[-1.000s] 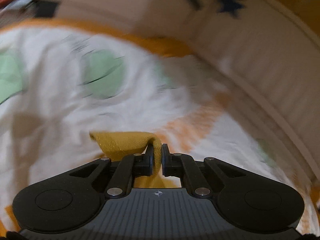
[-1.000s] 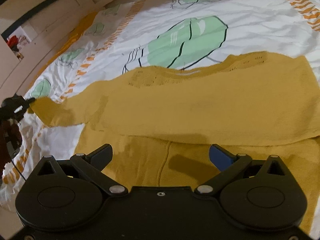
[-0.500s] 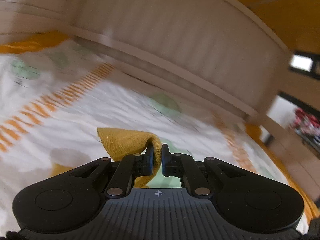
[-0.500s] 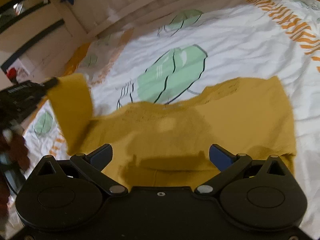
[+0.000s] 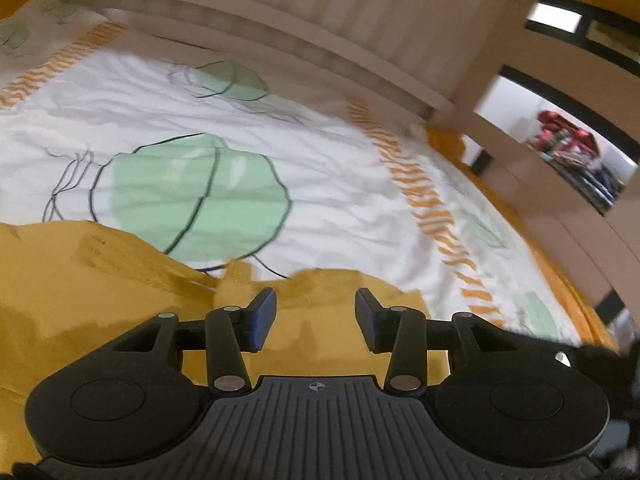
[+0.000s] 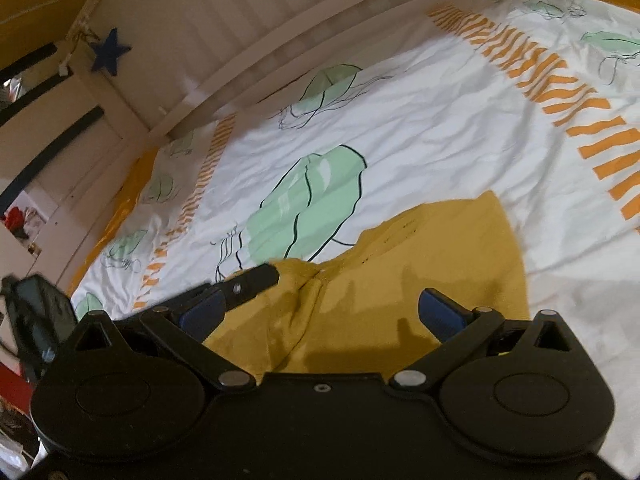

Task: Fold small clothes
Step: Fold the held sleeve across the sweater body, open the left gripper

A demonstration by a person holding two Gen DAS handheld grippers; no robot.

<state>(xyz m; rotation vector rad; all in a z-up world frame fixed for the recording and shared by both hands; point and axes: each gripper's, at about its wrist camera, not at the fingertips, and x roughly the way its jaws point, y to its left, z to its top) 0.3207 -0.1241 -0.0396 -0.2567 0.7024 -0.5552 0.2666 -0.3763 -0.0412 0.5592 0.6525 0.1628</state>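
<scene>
A mustard-yellow knit garment (image 6: pixel 420 272) lies on the bed, its sleeve folded over the body. It also shows in the left wrist view (image 5: pixel 100 280). My left gripper (image 5: pixel 315 318) is open and empty just above the folded sleeve. Its finger (image 6: pixel 248 284) reaches in from the left in the right wrist view. My right gripper (image 6: pixel 320 312) is open and empty above the garment's near part.
The garment lies on a white bed cover (image 6: pixel 440 140) with green leaf prints and orange stripes. A ribbed cream headboard (image 6: pixel 280 20) runs along the far side. A dark blue star (image 6: pixel 110 50) hangs at its left end. Shelves with clothes (image 5: pixel 572 160) stand at the right.
My left gripper carried the sleeve end across over the garment's body and opened, letting it go. The right gripper stayed open and pulled back a little.
</scene>
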